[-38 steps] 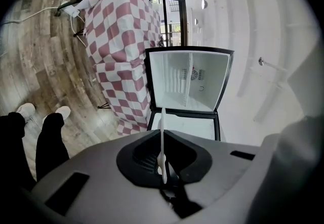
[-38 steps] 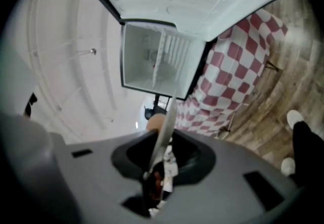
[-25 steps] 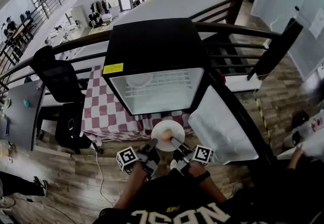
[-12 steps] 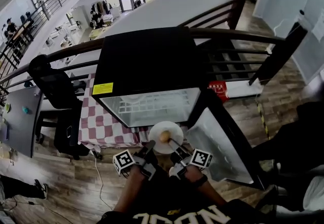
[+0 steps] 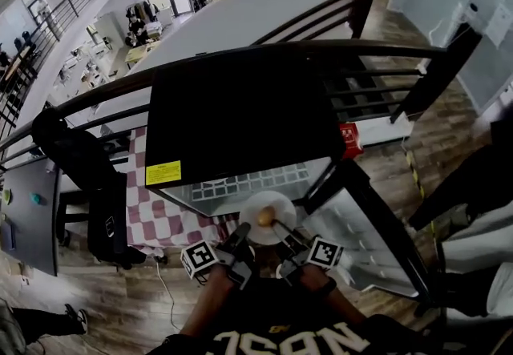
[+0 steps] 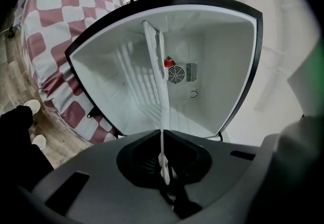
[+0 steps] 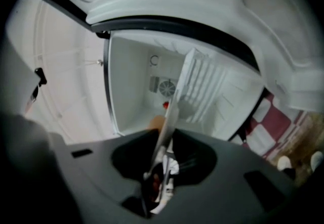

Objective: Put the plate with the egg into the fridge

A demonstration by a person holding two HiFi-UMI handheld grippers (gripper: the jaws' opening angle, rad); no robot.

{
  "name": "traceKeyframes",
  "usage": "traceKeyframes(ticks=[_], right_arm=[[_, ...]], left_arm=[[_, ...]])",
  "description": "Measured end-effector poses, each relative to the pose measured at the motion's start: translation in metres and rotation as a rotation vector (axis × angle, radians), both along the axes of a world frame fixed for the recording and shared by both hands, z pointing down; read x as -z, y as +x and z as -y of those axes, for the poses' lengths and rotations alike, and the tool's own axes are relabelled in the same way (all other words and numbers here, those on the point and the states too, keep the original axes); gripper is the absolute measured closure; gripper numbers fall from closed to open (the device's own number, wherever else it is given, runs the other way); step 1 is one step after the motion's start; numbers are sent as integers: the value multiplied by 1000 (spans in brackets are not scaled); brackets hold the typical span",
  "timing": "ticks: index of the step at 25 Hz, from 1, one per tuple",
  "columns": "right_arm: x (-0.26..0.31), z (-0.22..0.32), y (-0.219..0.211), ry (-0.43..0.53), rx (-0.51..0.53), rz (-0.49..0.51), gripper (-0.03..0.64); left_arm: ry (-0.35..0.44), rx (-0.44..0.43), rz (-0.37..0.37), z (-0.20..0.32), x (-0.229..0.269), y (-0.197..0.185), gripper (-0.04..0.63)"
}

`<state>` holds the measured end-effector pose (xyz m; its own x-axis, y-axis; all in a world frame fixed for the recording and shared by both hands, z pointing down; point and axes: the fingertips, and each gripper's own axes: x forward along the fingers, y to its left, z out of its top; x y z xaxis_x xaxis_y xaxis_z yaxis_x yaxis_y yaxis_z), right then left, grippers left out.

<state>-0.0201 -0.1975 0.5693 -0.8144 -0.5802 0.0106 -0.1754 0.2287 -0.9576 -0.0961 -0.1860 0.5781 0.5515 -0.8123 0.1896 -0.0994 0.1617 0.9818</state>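
The plate (image 5: 268, 217), white and round, hangs in the air between the two claws with the egg (image 5: 265, 217) lying near its middle. It is right at the mouth of the open fridge (image 5: 240, 113), above the front edge of the desk; whether its far rim has passed the sill cannot be told. The left claw (image 5: 240, 235) is clamped narrow on the plate's near-left rim, and the right claw (image 5: 280, 229) is clamped narrow on its near-right rim. In the left gripper view the plate shows edge-on as a thin white line (image 6: 163, 117) running out of the closed jaws toward the white interior, where a round fan vent (image 6: 175, 74) sits on the back wall. In the right gripper view the rim (image 7: 169, 122) is pinched the same way, and the egg (image 7: 156, 121) shows as a tan lump just beside it. The fridge door (image 5: 353, 233) stands swung open to the right. A red-and-white checked cloth (image 5: 160, 217) covers the desk under the fridge.
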Motion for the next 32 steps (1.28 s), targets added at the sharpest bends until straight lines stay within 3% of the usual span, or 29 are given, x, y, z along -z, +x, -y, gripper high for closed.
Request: traceKeyframes(ticks=[14,32], right_arm=[[6,42,-10,0,-69,-42,525],[-1,79,1,-42,-186,-36,525]], left_arm=[[16,-80,-18,48,10,-11,563],[57,-106,99,88,6,-4,561]])
